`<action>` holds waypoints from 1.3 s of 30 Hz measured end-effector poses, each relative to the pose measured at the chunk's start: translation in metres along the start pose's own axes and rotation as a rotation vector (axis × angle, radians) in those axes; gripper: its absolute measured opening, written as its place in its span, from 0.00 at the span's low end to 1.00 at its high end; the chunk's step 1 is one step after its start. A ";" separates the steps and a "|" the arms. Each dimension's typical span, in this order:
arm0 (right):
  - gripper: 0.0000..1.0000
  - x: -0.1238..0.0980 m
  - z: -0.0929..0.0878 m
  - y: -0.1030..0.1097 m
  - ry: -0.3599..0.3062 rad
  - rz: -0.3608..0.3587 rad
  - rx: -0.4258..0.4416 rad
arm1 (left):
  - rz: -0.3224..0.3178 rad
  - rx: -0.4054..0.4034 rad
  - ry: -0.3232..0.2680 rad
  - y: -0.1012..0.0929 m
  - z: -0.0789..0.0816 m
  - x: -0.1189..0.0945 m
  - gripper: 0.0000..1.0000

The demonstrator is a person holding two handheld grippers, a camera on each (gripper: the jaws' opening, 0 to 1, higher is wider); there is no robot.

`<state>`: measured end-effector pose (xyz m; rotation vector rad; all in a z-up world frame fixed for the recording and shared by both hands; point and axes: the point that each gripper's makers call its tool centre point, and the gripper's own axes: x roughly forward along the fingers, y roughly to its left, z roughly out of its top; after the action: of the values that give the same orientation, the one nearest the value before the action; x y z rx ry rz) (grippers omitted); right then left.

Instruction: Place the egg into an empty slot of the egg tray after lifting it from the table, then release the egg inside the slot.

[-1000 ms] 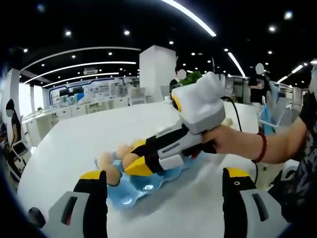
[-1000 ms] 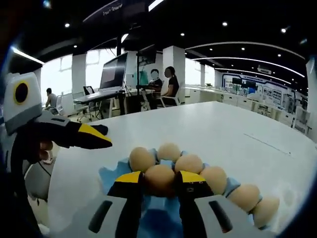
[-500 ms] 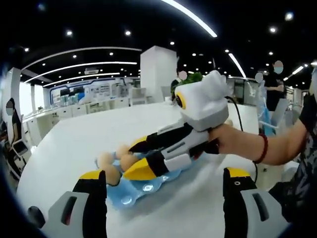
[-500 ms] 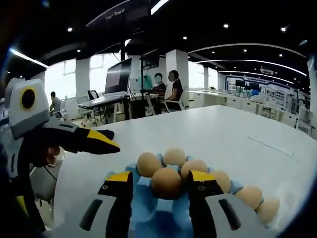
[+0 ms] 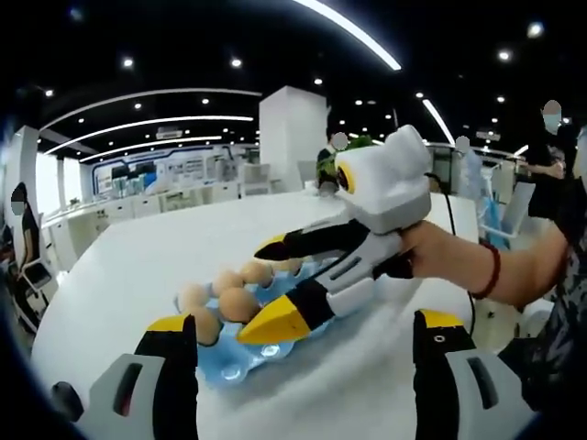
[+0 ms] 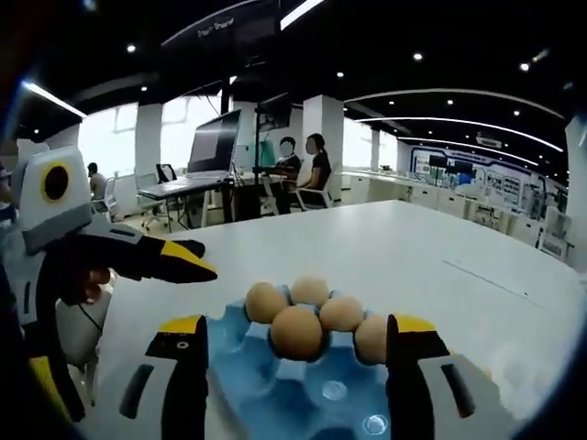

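A blue egg tray [image 6: 240, 368] lies on the white table and holds several brown eggs. The nearest egg [image 6: 295, 332] rests in a slot, between the wide-apart jaws of my right gripper [image 6: 295, 326], which stands open and touches nothing. In the left gripper view the same tray [image 5: 240, 359] and egg [image 5: 237, 304] sit just beyond my left jaw. The right gripper [image 5: 263, 290] reaches in from the right over the tray, jaws spread. My left gripper [image 5: 307, 324] is open and holds nothing. It also appears at the left of the right gripper view as the left gripper [image 6: 194, 258].
The white table [image 6: 440, 247] stretches wide around the tray. A hand with a red wristband [image 5: 484, 271] holds the right gripper. Desks with a monitor [image 6: 213, 139] and seated people stand beyond the table's far edge.
My right gripper has opened and let go of the egg, which now sits in a tray slot. The gripper has drawn back and lifted slightly. The left gripper has stayed still.
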<state>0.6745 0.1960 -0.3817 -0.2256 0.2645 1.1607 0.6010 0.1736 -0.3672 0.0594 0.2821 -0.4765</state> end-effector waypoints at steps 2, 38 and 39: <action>0.85 0.000 -0.002 -0.003 0.009 -0.006 -0.004 | 0.002 -0.001 -0.001 0.001 0.000 0.000 1.00; 0.88 -0.042 -0.009 -0.038 0.006 -0.096 0.034 | -0.002 0.011 -0.002 -0.003 0.003 0.001 1.00; 0.88 -0.044 -0.010 -0.040 0.008 -0.102 0.035 | -0.003 0.011 -0.003 -0.003 0.003 0.001 1.00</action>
<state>0.6942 0.1394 -0.3756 -0.2103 0.2774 1.0540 0.6009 0.1702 -0.3647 0.0690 0.2769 -0.4808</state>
